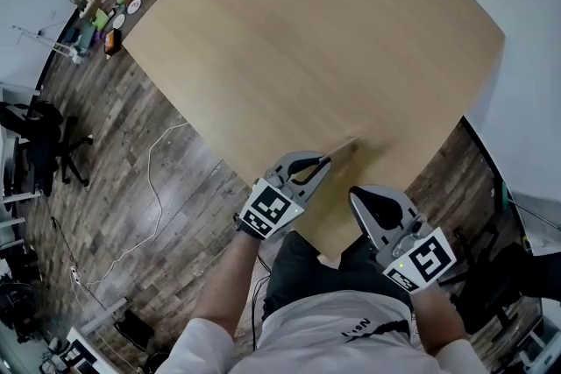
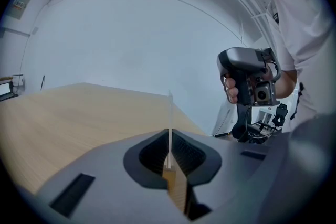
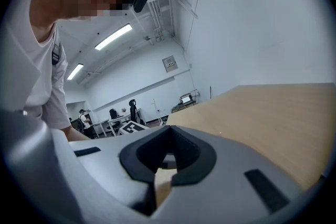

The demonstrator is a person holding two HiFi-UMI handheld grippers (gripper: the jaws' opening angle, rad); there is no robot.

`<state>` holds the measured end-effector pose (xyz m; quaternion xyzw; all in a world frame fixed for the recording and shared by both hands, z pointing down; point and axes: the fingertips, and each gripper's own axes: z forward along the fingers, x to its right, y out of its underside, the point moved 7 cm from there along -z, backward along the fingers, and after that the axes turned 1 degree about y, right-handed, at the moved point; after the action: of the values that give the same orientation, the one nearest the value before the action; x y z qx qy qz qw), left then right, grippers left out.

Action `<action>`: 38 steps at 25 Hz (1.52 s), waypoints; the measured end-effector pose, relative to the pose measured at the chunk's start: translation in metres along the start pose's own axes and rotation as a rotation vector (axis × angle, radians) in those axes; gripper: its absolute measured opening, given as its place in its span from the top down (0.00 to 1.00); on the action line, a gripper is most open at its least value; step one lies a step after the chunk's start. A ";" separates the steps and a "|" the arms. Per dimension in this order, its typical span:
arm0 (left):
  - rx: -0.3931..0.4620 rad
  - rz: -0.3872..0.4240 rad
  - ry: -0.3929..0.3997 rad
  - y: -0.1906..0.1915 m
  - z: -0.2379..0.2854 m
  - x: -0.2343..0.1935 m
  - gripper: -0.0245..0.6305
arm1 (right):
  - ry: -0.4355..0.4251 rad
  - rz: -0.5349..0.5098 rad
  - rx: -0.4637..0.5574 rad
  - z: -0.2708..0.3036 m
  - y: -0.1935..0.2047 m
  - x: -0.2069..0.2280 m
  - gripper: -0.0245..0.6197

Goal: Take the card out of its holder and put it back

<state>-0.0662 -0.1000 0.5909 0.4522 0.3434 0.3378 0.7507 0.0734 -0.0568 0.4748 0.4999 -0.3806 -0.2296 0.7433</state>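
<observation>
A: State of the left gripper (image 2: 169,159)?
B: Jaws clamped on a thin white card (image 2: 169,115), seen edge-on and sticking straight out past the tips.
A: Where is it?
B: Over the near edge of the wooden table (image 1: 307,39). Can't tell if it touches, or if a holder is round it.
A: And the right gripper (image 1: 354,192)?
B: Jaws together, nothing between them. It sits just beside the left one at the same table edge, clear of the card.

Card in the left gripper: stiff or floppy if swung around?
Likely fairly stiff: the card stands straight, edge-on, above the left gripper, no droop. Probably light, being so thin. Held only at its lower end, it might pivot.
</observation>
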 end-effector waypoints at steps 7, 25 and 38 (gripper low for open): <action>0.037 -0.009 -0.012 -0.028 -0.015 -0.001 0.92 | 0.004 0.001 0.014 -0.004 -0.015 -0.007 0.94; 0.048 0.022 0.069 -0.162 -0.084 0.047 0.92 | -0.008 -0.084 0.046 -0.034 -0.100 -0.057 0.94; 0.131 0.028 0.126 -0.244 -0.137 0.078 0.93 | -0.035 -0.167 0.122 -0.068 -0.160 -0.100 0.94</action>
<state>-0.0885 -0.0636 0.3037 0.4830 0.4049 0.3526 0.6917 0.0728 -0.0089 0.2801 0.5701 -0.3638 -0.2762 0.6829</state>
